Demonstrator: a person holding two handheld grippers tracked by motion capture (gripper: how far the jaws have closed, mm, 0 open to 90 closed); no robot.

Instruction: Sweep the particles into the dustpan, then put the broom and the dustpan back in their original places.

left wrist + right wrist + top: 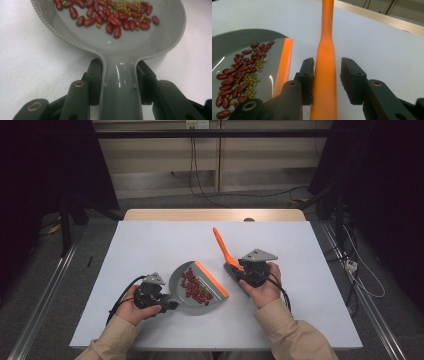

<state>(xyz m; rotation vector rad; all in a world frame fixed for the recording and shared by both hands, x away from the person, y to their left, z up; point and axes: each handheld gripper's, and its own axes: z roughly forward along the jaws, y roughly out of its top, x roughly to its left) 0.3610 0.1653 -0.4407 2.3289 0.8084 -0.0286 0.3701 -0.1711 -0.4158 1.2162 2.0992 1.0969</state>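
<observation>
A grey dustpan point(176, 276) with an orange lip point(212, 280) lies on the white table and holds red kidney beans point(195, 288) and small green beans point(121, 5). My left gripper point(172, 304) is shut on the dustpan's handle point(120, 87), with a pad pressed against each side. An orange brush handle point(220, 245) slants up and away to the right of the pan. My right gripper point(234, 270) is open around its lower end point(325, 75). The left pad point(308, 75) touches the handle, and a gap shows before the right pad point(349, 77).
The white tabletop point(150, 240) has bare room at the left, back and right. A wooden strip point(215, 214) runs along its far edge. Cables lie on the floor beyond and to the right of the table.
</observation>
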